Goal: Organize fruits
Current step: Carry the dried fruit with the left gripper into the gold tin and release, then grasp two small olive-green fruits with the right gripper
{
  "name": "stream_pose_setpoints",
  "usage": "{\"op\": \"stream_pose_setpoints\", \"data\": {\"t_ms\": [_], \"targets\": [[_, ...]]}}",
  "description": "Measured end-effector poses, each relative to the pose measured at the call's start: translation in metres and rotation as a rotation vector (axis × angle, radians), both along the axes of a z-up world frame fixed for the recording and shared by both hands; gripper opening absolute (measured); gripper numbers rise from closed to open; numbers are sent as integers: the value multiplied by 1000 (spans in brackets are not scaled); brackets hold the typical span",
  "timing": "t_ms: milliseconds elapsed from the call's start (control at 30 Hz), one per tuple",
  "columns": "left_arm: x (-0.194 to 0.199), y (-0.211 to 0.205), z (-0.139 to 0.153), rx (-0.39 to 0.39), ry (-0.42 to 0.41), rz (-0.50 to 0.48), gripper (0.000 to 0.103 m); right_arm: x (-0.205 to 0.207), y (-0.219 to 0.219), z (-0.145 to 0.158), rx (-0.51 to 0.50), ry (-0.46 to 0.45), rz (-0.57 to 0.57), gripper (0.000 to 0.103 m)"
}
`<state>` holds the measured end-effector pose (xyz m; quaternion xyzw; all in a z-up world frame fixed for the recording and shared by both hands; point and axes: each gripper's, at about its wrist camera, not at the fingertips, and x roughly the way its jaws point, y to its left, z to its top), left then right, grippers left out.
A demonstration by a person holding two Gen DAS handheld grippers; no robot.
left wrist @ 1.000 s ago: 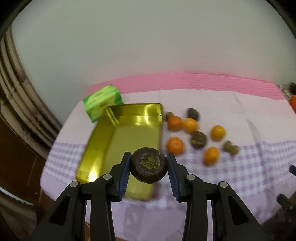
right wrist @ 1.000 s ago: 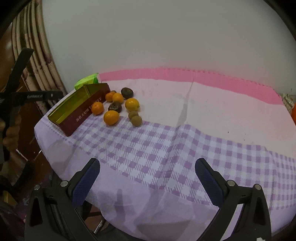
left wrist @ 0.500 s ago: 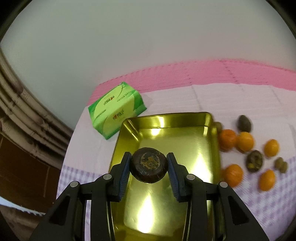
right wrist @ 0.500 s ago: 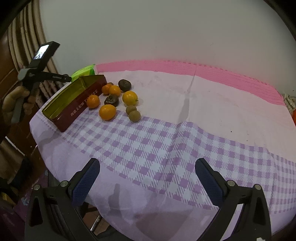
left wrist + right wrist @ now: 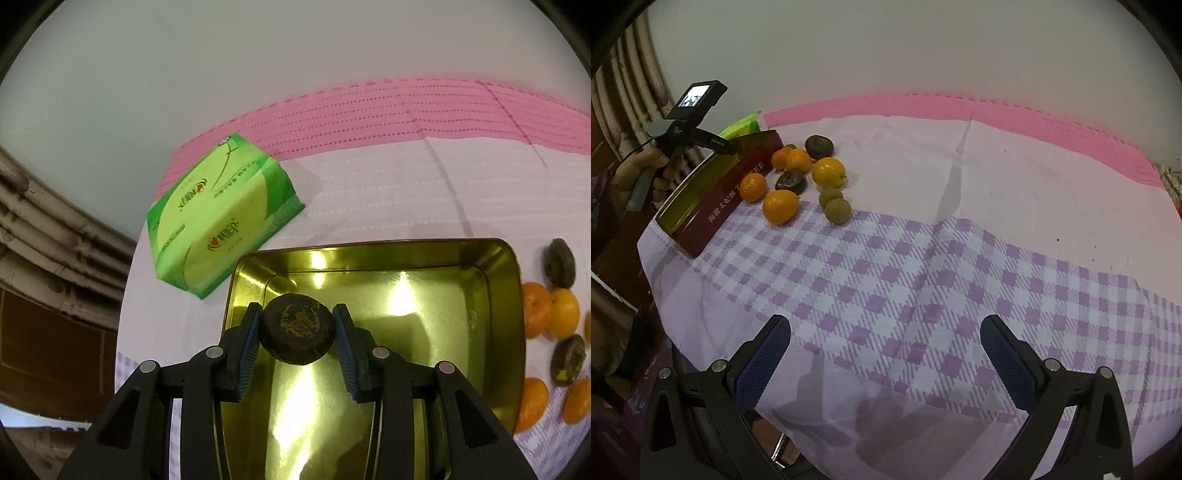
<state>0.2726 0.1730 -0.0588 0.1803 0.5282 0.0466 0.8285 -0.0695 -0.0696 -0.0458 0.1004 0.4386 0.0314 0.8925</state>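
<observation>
Fruits: one dark, rough, flattened-round fruit (image 5: pixel 297 332) pinched between my left claw (image 5: pixel 297 341) pads above the glossy gold tin tray (image 5: pixel 509 295), to be lowered close before release so it won't roll; smooth oranges (image 5: pixel 780 206) wait on the bench cloth (image 5: pixel 923 277); right claw (image 5: pixel 884 360) wide open, empty.

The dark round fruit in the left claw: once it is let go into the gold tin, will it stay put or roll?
The dark fruit looks rounded with flattish faces, so it may rock briefly, then settle. The gold tin has a smooth, shiny floor, so some sliding is likely, though its raised walls should stop it. The left claw pads show no denting, suggesting a firm skin.
</observation>
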Motion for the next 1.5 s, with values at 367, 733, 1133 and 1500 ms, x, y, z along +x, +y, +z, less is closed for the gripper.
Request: {"op": "stream_pose_setpoints", "data": {"t_ms": [367,733,1133,1500], "targets": [[13,0,-6,21,-8,8,51,2,-2,-6,3,22,4,102],[-72,4,80,-145,-226,64,71,55,19,19,-32,-110,133,99],[-226,-8,88,-267,-219,211,73,124,53,-2,-157,-64,308,58],[-268,12,79,-178,-381,409,73,127,33,18,26,-10,264,23]]}}
